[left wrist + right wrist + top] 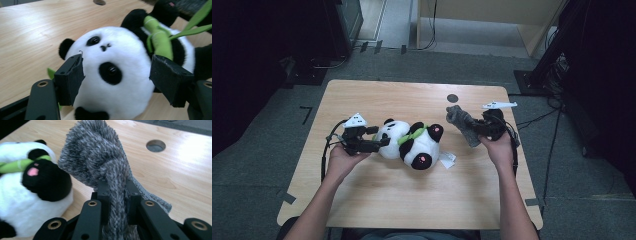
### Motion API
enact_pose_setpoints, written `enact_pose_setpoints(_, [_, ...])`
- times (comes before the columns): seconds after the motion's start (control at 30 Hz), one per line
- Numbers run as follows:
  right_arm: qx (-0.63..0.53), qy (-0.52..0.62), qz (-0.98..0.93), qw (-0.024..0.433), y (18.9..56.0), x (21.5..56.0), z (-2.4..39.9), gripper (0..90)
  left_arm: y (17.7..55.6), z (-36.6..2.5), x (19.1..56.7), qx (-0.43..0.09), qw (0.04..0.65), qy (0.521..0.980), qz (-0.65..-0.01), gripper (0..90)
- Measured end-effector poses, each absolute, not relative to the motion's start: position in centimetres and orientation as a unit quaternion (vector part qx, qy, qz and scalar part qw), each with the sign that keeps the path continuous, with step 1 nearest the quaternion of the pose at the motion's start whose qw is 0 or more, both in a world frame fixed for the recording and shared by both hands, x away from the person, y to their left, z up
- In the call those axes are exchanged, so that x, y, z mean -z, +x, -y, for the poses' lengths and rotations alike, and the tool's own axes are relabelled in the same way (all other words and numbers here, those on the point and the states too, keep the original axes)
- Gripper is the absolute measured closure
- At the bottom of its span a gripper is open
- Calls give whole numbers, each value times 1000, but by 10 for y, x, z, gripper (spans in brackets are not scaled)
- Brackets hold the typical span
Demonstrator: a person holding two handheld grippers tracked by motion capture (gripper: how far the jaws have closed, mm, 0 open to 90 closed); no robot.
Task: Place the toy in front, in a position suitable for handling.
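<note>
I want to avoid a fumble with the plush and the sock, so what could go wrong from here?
The left gripper stands open around the panda's head, pads seemingly not pressing, so a lift now would likely leave the toy behind. The right gripper pinches only a fold of the grey sock; the fuzzy fabric may slip out. The hanging sock could also brush the panda's foot nearby.

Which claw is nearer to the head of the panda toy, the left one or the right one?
Left. The left claw stands open around the panda's head. The right claw is off to the panda's other side, shut on a grey fuzzy cloth.
</note>
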State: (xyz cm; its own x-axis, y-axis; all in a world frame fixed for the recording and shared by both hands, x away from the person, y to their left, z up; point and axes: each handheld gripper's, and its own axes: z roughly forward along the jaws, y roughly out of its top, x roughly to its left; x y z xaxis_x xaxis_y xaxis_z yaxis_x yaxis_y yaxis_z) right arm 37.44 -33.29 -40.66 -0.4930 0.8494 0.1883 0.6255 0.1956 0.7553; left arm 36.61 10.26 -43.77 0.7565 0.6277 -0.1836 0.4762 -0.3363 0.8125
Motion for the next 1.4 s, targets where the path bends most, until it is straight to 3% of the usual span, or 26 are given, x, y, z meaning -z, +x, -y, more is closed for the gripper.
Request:
enact_pose_setpoints(0.4, [-422, 447, -777, 131, 365, 377, 302, 798, 388, -106, 450, -72, 451, 838, -299, 311])
enact_pose_setpoints(0.77, [-437, 408, -792, 126, 358, 357, 269, 798, 383, -106, 466, -63, 493, 813, -304, 296])
enact_pose_setpoints(0.97, [-439, 400, -796, 114, 358, 360, 258, 798, 388, -103, 471, -58, 489, 807, -325, 190])
enact_pose_setpoints(1.13, [-435, 396, -803, 100, 360, 365, 249, 798, 392, -104, 477, -23, 496, 803, -330, 174])
enact_pose_setpoints(1.3, [-422, 396, -811, 81, 364, 378, 237, 803, 388, -101, 474, -17, 492, 807, -326, 296])
enact_pose_setpoints(1.4, [-420, 397, -812, 76, 367, 383, 235, 805, 385, -99, 472, -18, 485, 810, -330, 319])
